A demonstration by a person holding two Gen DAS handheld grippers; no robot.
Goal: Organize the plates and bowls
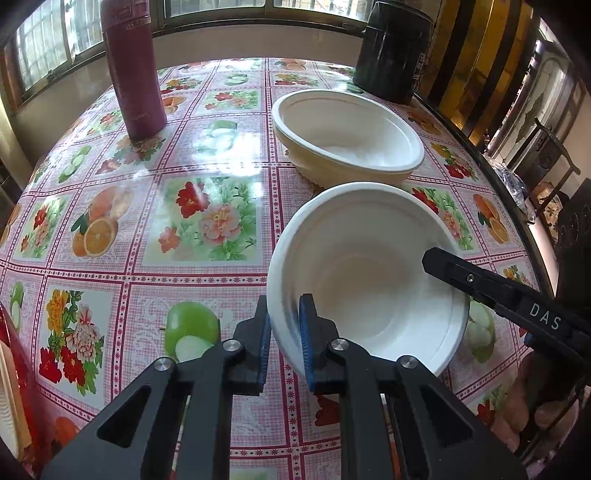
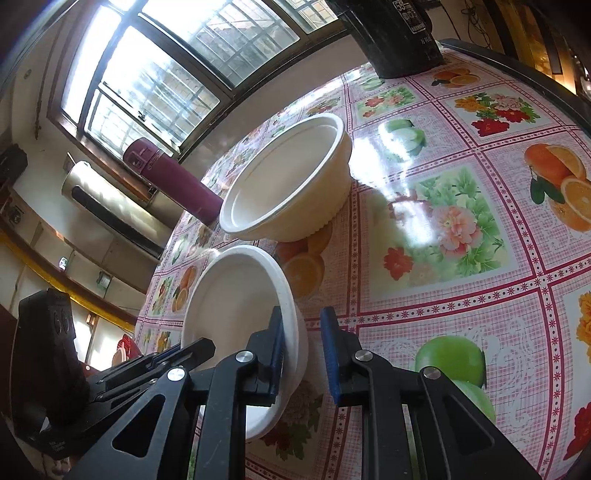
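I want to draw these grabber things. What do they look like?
Both are black. The left gripper and right gripper each have two flat fingers with blue ribbed pads, round silver pins at the joints and triangle-shaped holes in the arms. White letters "DAS" mark the side of the right one.

the surface (image 1: 207,221) wears a glossy pink checked cloth printed with flowers, oranges and green apples, glaring with window light. at 12 o'clock in the left wrist view, dark-framed windows (image 1: 218,7) run along the wall above a pale sill. a carved dark wooden chair (image 1: 546,155) stands at 3 o'clock. in the right wrist view, a standing air conditioner (image 2: 107,206) lies at 9 o'clock.
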